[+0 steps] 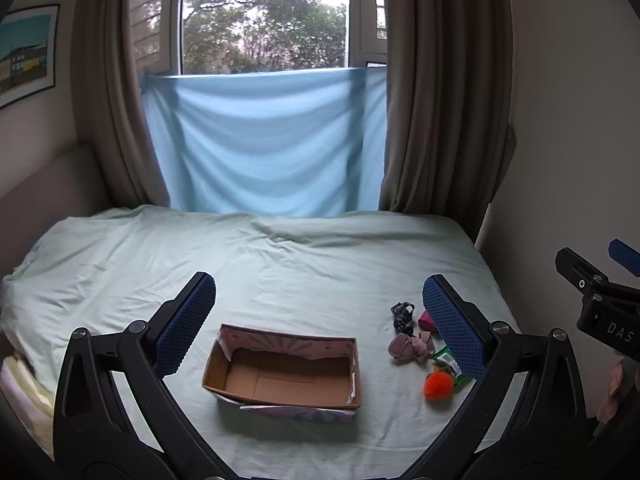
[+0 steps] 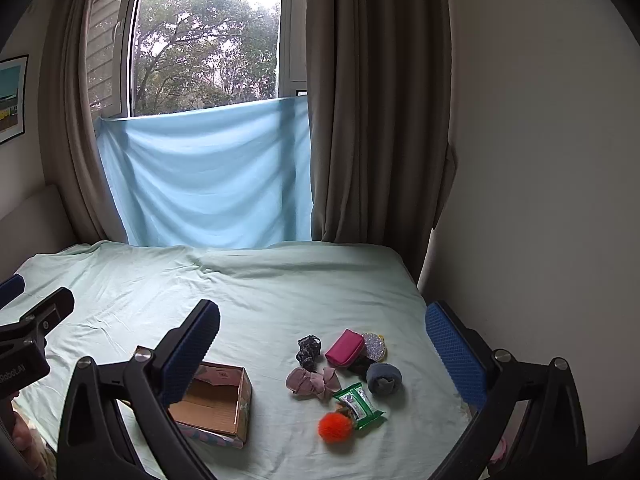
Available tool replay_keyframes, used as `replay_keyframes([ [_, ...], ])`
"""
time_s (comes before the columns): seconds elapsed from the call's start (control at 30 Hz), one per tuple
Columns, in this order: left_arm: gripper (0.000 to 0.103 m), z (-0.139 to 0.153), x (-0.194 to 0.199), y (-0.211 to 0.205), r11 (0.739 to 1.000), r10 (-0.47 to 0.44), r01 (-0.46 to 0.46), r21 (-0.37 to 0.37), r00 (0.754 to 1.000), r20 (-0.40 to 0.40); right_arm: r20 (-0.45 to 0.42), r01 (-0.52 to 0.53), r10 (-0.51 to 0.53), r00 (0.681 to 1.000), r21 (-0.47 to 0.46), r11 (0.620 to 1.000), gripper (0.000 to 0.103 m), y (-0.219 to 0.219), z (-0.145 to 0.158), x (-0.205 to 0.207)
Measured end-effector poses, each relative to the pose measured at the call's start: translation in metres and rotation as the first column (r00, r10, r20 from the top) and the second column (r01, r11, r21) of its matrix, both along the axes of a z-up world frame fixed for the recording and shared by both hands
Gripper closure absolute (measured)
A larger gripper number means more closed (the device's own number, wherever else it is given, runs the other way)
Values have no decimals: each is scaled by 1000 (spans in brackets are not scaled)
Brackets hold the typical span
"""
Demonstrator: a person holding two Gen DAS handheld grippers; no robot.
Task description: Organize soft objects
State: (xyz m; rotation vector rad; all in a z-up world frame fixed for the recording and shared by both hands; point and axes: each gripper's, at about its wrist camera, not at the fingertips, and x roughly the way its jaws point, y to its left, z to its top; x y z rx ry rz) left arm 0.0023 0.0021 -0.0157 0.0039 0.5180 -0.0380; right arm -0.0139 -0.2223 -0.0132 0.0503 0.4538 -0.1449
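The open, empty cardboard box [image 1: 282, 370] sits on the pale green bed sheet [image 1: 280, 264], its long axis crosswise. The soft items — orange fluffy pom-pom [image 2: 335, 426], mauve fabric bow [image 2: 312, 382] — lie to its right, nearer the right gripper [image 2: 322, 354]. Both grippers' jaws gape wide, the left gripper [image 1: 319, 322] included, holding nothing.

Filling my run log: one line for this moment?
left gripper open | right gripper open | brown cardboard box empty | fluffy orange pompom on bed
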Motion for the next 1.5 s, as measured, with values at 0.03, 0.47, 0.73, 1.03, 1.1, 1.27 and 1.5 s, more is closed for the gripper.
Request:
replay_keyframes([
  [0.03, 0, 0, 0, 1, 1000, 1, -1, -1, 1000, 0, -1, 0, 0, 1000, 0, 1000, 1, 0, 0, 0],
  [0.47, 0, -6, 18, -9, 1000, -14, 13, -17, 998, -54, -23, 17, -17, 1000, 20, 1000, 1, -13, -2, 7],
  [0.73, 0, -57, 43, -62, 996, -84, 77, -47, 984, -158, -73, 55, -55, 996, 7, 998, 1, -62, -33, 27],
  [1.03, 0, -157, 72, -136, 984, -176, 167, -54, 940, -291, -194, 67, -63, 979, 14, 998, 1, -128, -106, 75],
  [1.1, 0, -184, 81, -151, 980, -201, 192, -60, 925, -322, -222, 75, -69, 973, 19, 997, 1, -139, -128, 88],
  [1.27, 0, -256, 102, -188, 958, -279, 284, -41, 884, -376, -282, 90, -73, 957, 47, 995, 1, -162, -188, 120],
  [1.5, 0, -346, 121, -230, 921, -358, 388, -27, 817, -452, -344, 88, -57, 937, 76, 993, 1, -184, -267, 162],
])
